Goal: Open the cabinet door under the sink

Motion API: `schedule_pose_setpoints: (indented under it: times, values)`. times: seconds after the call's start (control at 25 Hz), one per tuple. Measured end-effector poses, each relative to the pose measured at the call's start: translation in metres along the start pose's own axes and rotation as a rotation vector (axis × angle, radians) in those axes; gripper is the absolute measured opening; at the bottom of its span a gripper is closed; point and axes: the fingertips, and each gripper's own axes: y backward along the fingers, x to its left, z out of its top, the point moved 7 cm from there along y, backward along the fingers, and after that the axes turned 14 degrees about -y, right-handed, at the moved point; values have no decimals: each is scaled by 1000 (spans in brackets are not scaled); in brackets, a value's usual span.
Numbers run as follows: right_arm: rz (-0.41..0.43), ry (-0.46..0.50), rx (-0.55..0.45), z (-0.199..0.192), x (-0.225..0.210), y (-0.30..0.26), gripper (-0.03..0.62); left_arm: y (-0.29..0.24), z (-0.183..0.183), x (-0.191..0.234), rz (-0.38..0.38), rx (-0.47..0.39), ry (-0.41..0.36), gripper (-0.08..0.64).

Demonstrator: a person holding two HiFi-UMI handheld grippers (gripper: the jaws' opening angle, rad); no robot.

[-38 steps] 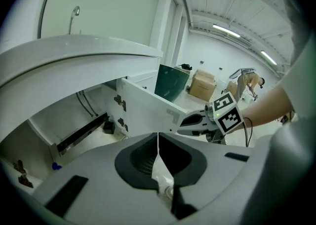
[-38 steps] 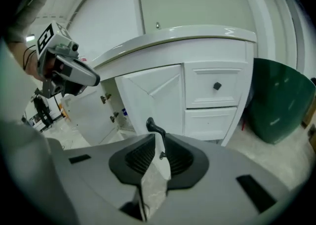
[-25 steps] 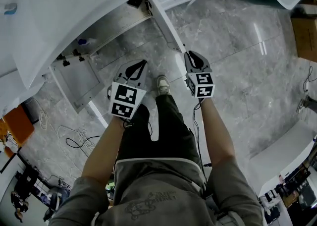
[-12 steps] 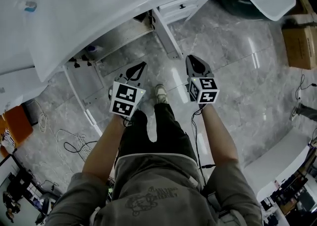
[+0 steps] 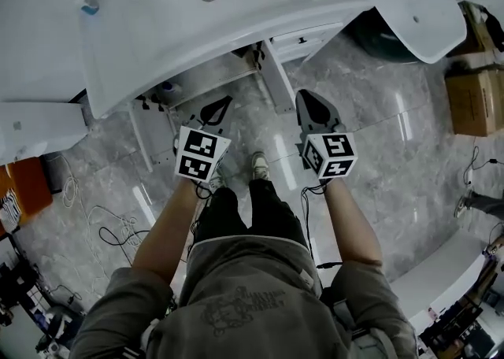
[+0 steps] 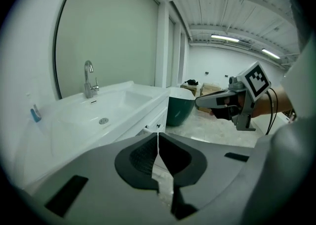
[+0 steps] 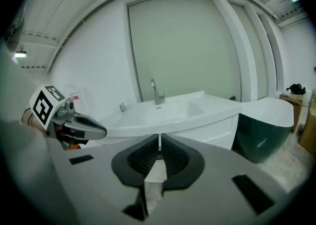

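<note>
no readable text, labels or numbers

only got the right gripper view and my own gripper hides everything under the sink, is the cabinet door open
Observer: Yes. In the head view a cabinet door under the sink stands swung out towards the person.
Operator: is the left gripper on it
Observer: No. The left gripper has its jaws together with nothing between them, apart from the door.
Operator: anything inside
Observer: A small bluish thing, maybe a bottle, shows in the opening; it is too small to tell.
</note>
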Motion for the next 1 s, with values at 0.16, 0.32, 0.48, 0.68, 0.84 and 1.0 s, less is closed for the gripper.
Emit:
schedule_pose_setpoints:
  times: [0.16, 0.32, 0.48, 0.68, 0.84, 1.0]
  values:
    - [43, 28, -8, 31, 34, 5, 34, 27, 13, 17, 44, -32, 7, 21]
    - [91, 48, -20, 55, 68, 11, 34, 57, 21, 33, 88, -61, 12, 21]
    - [156, 95, -36, 80, 106, 14, 32, 91, 30, 53, 150, -93, 15, 21]
    - [222, 137, -69, 107, 149, 14, 31, 129, 39, 76, 228, -130, -5, 21]
    - [281, 167, -95, 124, 181, 20, 31, 164, 54, 78, 243, -156, -41, 21]
    - [330, 185, -118, 136, 209, 29, 32, 199, 72, 76, 261, -206, -95, 21]
